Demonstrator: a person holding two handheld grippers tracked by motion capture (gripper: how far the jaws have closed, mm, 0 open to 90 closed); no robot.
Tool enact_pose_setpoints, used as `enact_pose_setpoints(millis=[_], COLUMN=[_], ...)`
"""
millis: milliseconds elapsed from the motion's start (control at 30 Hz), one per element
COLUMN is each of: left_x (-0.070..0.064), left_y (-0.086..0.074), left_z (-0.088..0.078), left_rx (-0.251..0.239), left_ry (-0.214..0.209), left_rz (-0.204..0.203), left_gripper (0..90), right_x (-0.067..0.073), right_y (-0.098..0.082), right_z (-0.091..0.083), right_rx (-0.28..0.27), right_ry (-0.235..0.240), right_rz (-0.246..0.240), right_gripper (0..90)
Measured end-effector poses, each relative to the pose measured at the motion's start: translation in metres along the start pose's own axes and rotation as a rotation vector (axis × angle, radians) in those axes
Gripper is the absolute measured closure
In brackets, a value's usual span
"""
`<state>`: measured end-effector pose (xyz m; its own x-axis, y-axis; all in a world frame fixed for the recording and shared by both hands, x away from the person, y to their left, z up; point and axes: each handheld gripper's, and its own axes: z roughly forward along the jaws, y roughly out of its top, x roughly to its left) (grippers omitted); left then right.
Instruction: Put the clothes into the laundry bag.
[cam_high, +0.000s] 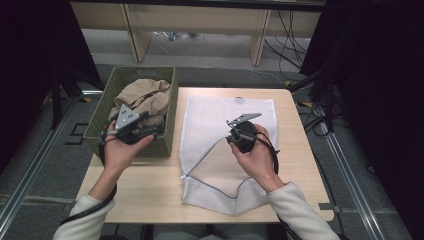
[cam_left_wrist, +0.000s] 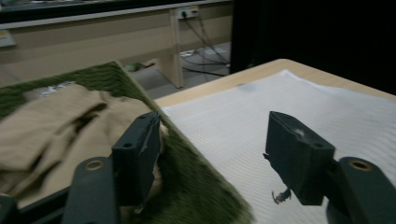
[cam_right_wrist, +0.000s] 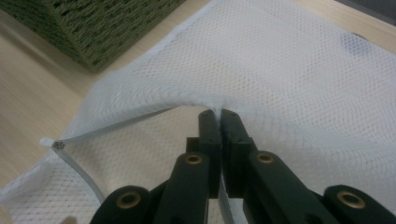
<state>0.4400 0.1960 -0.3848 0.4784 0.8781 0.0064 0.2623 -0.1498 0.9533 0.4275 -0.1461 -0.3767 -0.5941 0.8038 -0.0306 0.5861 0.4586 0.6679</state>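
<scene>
Keep the right tongs (cam_right_wrist: 219, 116) pinched on the mesh bag's (cam_high: 210, 120) edge, lifted at frame centre — then drop the open, empty left tongs (cam_left_wrist: 212, 154) onto the cloth (cam_high: 142, 97) in the basket (cam_high: 172, 107), upper left.

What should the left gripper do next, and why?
Probably lower the open, empty left gripper onto the beige garment in the green basket and grip it, since the right gripper already pinches the white mesh laundry bag's zipper edge, lifting it open.

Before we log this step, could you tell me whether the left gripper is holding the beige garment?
No, the left gripper stands open and empty above the green basket.
</scene>
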Motion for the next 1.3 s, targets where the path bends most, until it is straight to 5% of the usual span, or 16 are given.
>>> enact_pose_setpoints(millis=[267, 500, 567, 867, 967, 1000, 1100, 1300], left_x=[0.045, 0.071, 0.076, 0.09, 0.096, 0.098, 0.101, 0.106], left_y=[0.014, 0.017, 0.016, 0.004, -0.001, -0.003, -0.012, -0.026], left_z=[0.041, 0.073, 0.081, 0.105, 0.112, 0.115, 0.124, 0.138], left_rx=[0.08, 0.144, 0.158, 0.238, 0.308, 0.329, 0.369, 0.418], left_ry=[0.11, 0.145, 0.155, 0.198, 0.207, 0.203, 0.223, 0.237], left_rz=[-0.036, -0.052, -0.06, -0.049, -0.021, -0.02, -0.021, -0.061], left_gripper=[25.4, 18.4, 17.2, 14.6, 13.3, 12.5, 11.5, 8.8], right_x=[-0.002, -0.001, -0.003, -0.002, -0.003, -0.001, -0.002, 0.0], right_y=[0.0, 0.001, 0.001, 0.001, 0.001, 0.0, 0.0, -0.002], right_z=[-0.001, -0.003, -0.002, -0.002, -0.001, -0.002, -0.001, 0.003], right_rx=[-0.005, -0.004, -0.007, 0.005, -0.001, 0.011, 0.007, 0.024], right_ry=[-0.001, 0.0, 0.007, 0.003, 0.005, 0.011, 0.008, 0.014], right_rz=[-0.007, 0.011, -0.02, 0.013, -0.027, 0.011, 0.001, -0.013], right_gripper=[89.5, 89.5, 89.5, 89.5, 89.5, 89.5, 89.5, 89.5])
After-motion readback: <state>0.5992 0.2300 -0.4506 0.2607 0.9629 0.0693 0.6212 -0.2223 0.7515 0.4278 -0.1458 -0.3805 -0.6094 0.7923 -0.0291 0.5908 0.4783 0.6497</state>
